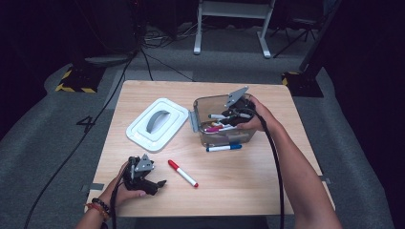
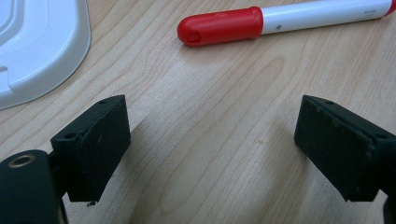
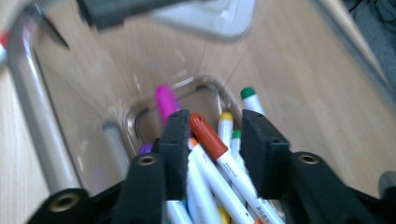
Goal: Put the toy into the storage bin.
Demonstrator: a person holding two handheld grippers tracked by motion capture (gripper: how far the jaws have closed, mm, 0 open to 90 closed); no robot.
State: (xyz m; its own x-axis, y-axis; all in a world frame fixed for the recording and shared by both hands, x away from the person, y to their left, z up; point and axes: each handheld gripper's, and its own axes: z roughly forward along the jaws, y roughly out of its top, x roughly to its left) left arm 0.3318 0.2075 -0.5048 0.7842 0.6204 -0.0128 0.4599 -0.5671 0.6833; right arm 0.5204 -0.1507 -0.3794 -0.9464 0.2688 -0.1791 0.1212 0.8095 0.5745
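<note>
Red marker [image 1: 182, 172] flanked by bare tabletop [image 1: 239, 176]; lid [image 1: 157, 124] well apart.

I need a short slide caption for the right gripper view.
Right claw, jaws apart, over an orange-capped marker among markers inside the clear container.

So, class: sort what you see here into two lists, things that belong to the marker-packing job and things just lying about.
Part of the job:
- clear box holding markers
- orange-capped marker between the right gripper pads
- red marker on the table
- blue marker beside the box
- white lid
- left gripper, open

Lying about:
- floor cables
- white stand
</note>
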